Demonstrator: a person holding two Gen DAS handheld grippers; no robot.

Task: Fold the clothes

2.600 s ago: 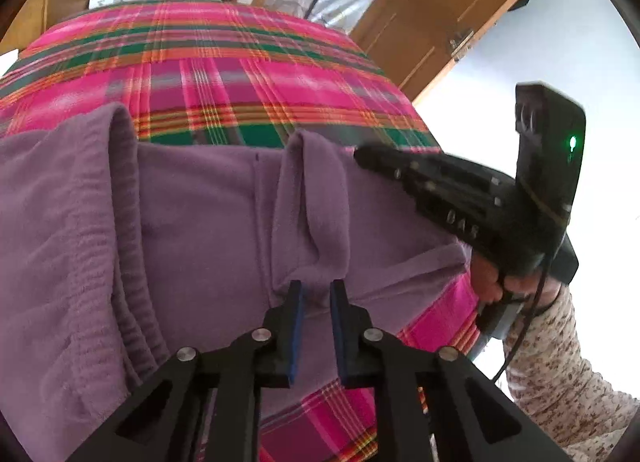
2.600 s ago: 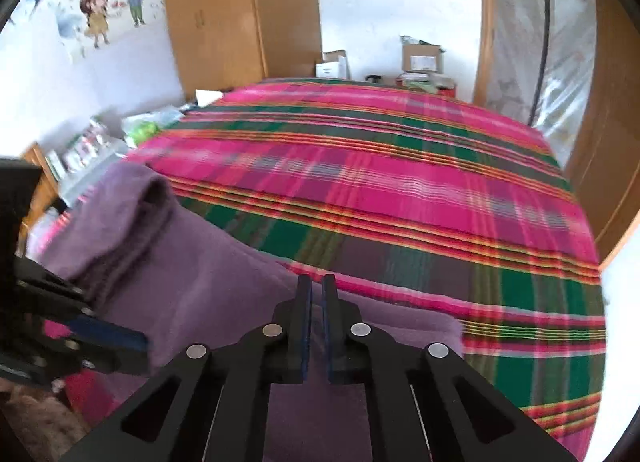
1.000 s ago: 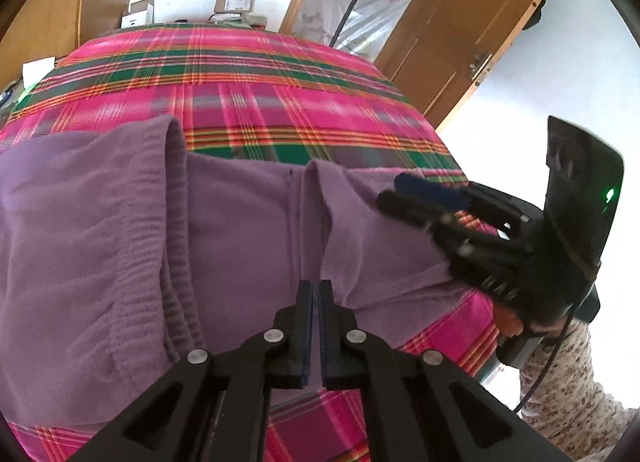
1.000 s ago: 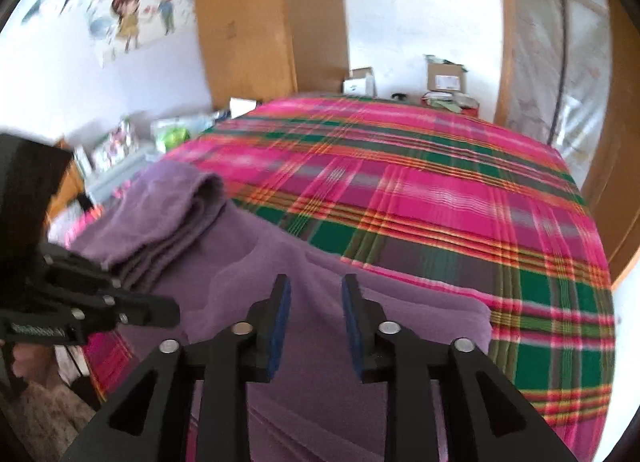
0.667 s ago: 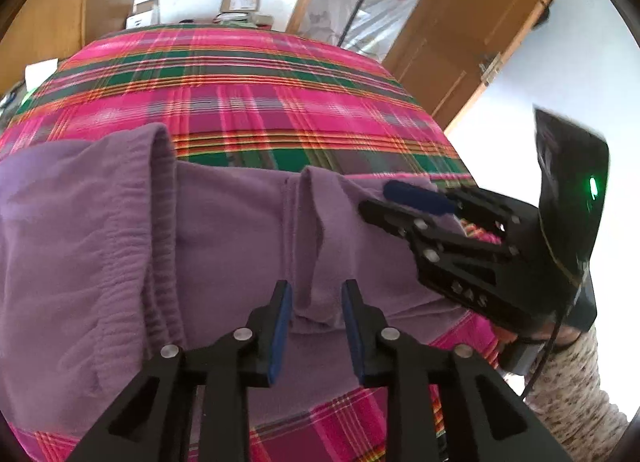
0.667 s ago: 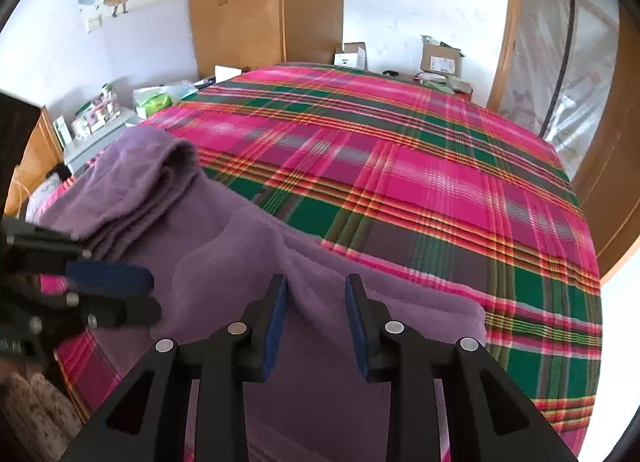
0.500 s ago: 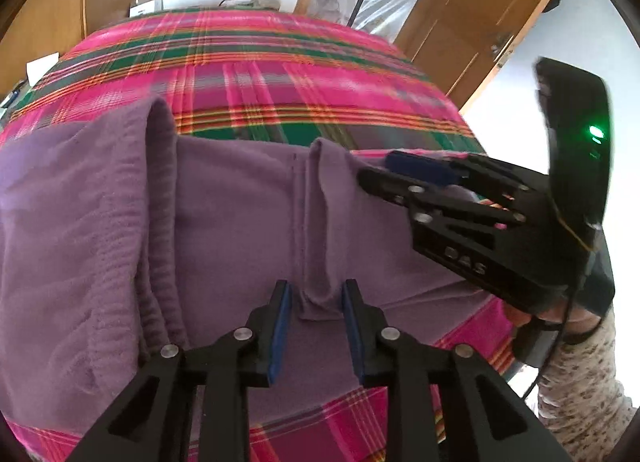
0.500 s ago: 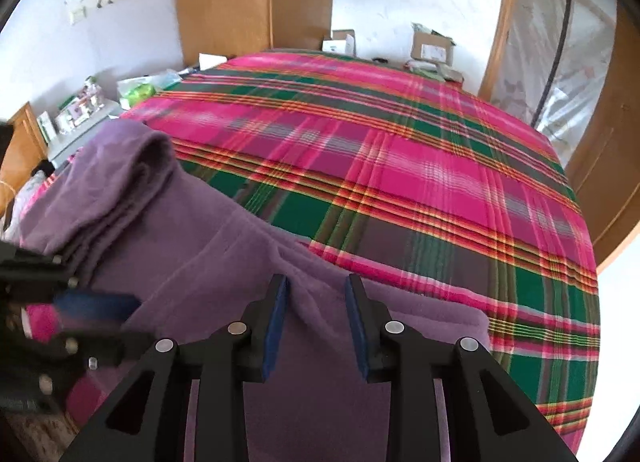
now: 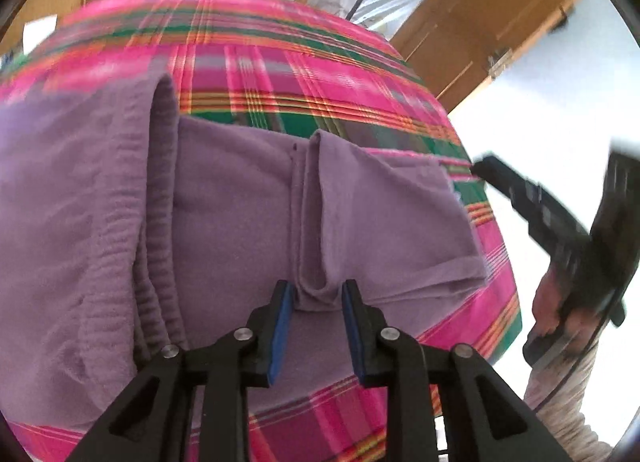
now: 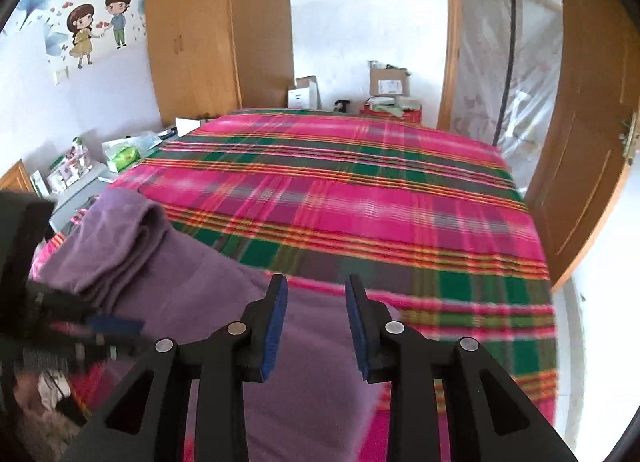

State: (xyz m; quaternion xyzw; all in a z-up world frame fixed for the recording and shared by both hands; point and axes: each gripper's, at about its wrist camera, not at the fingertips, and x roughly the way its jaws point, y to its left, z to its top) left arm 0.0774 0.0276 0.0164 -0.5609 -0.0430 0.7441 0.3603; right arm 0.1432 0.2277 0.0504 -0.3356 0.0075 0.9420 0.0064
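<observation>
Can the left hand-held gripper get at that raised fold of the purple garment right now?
Probably yes. The left hand-held gripper has just opened, and the raised fold of the purple garment runs right up between its open jaws with nothing over it. The right hand-held gripper is off to the side.

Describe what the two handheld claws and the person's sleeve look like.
Left claw and right claw: black angular frames with triangular cut-outs, silver rivets, blue pads on the fingers. A thin black cable trails from the right one. The sleeve is pale with a fine speckled print.
</observation>
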